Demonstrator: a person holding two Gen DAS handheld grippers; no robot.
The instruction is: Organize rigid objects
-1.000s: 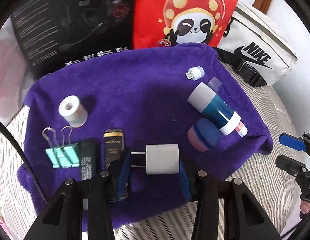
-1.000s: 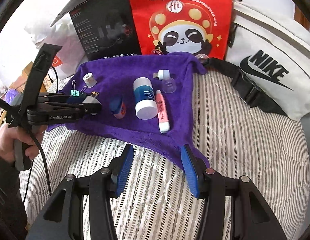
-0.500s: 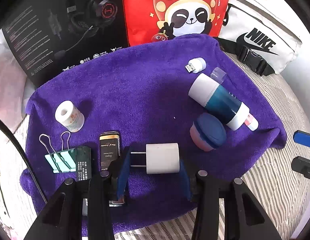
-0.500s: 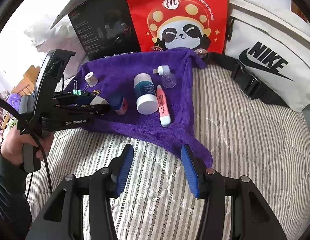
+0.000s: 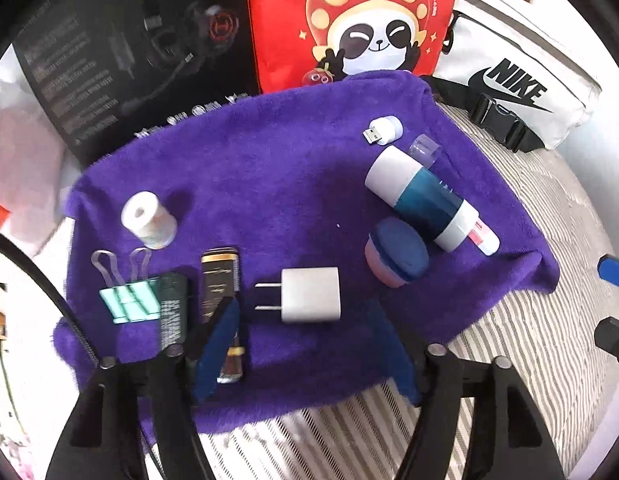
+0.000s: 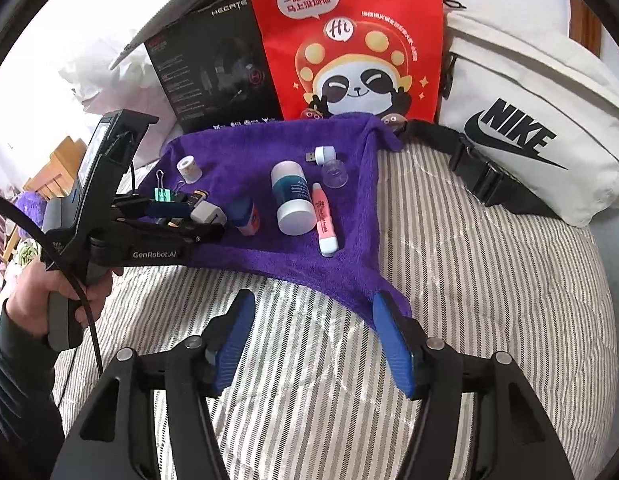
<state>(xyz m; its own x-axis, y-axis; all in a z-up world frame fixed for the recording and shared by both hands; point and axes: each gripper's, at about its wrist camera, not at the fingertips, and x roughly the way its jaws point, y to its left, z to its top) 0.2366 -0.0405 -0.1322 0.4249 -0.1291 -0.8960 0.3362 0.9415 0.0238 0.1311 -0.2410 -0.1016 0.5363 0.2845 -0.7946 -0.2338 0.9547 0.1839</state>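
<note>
A white charger plug (image 5: pixel 309 295) lies on the purple towel (image 5: pixel 269 184), prongs to the left. My left gripper (image 5: pixel 305 344) hovers just in front of it; its jaws are opening and neither pad touches the plug. To the left of the plug lie a gold-and-black tube (image 5: pixel 219 280), a dark stick (image 5: pixel 172 308), a green binder clip (image 5: pixel 129 300) and a tape roll (image 5: pixel 149 220). Right of it are a blue-lidded jar (image 5: pixel 395 256) and a white-and-teal bottle (image 5: pixel 421 200). My right gripper (image 6: pixel 313 340) hangs over the striped bedding (image 6: pixel 449 264), jaws opening with nothing between them.
A pink lip balm (image 6: pixel 325 220), a clear cap (image 6: pixel 335 174) and a small USB plug (image 6: pixel 321 156) lie on the towel's right part. Behind the towel stand a black headset box (image 6: pixel 213 64), a red panda bag (image 6: pixel 349 40) and a white Nike bag (image 6: pixel 521 128).
The left jaws have spread and let go of the charger plug, which now rests on the towel. The right jaws have also spread wider.
</note>
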